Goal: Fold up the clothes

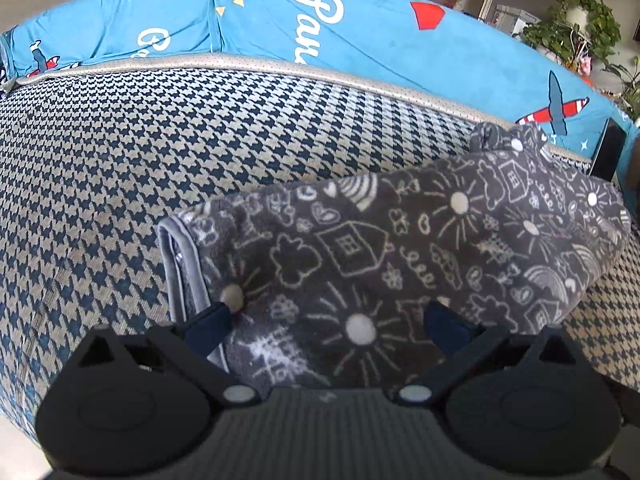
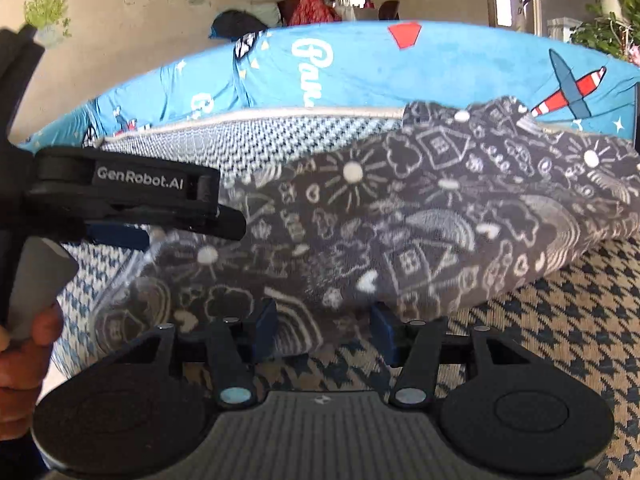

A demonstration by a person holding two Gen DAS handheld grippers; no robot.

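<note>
A grey fleece garment [image 1: 400, 248] with white doodles of suns and houses lies folded on the houndstooth sofa seat [image 1: 120, 160]. My left gripper [image 1: 330, 320] hovers over its near left corner with the fingers spread wide and nothing pinched between them. In the right wrist view the same garment [image 2: 420, 216] stretches across the seat. My right gripper [image 2: 325, 330] is at its near edge, half closed, and a thick fold of the cloth fills the gap between the fingers. The left gripper [image 2: 180, 220] shows there from the side, above the garment's left end.
A blue printed cover [image 1: 360, 32] drapes the sofa back behind the seat. Potted plants [image 1: 576, 28] stand at the far right, and a dark flat object [image 1: 608, 152] leans at the sofa's right end. A person's hand [image 2: 24, 344] holds the left gripper's handle.
</note>
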